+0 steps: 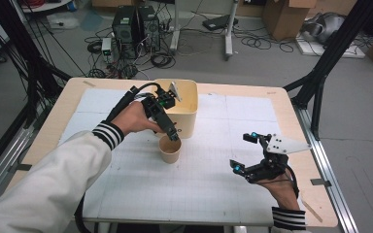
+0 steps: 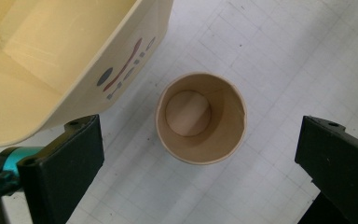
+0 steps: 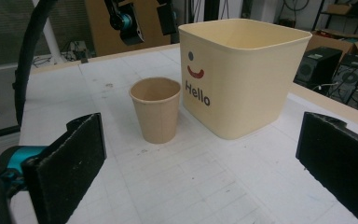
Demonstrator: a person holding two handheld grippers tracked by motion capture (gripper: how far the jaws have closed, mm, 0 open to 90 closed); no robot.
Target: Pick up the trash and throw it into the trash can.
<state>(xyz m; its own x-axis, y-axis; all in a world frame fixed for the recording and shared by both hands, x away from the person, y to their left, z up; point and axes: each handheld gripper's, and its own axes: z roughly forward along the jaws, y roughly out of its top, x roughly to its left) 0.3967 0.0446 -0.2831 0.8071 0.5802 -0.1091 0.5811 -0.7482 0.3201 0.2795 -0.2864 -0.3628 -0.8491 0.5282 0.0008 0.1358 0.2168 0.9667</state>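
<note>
A brown paper cup [image 1: 170, 149] stands upright and empty on the white gridded mat [image 1: 209, 184], just in front of a cream square bin [image 1: 183, 104] marked "Hello". My left gripper [image 1: 173, 134] hangs right above the cup, pointing down. In the left gripper view the cup [image 2: 200, 119] lies between the wide-apart jaws, untouched, with the bin [image 2: 51, 60] at the upper left. My right gripper [image 1: 243, 152] hovers open over the mat's right side, holding nothing. It faces the cup [image 3: 156, 109] and the bin [image 3: 242, 70] from a distance.
The mat covers a wooden table [image 1: 291, 121] with bare edges. Black frame posts [image 1: 320, 73] rise at both sides. On the floor beyond lie computer towers [image 1: 136, 29], cables and cardboard boxes [image 1: 284, 17].
</note>
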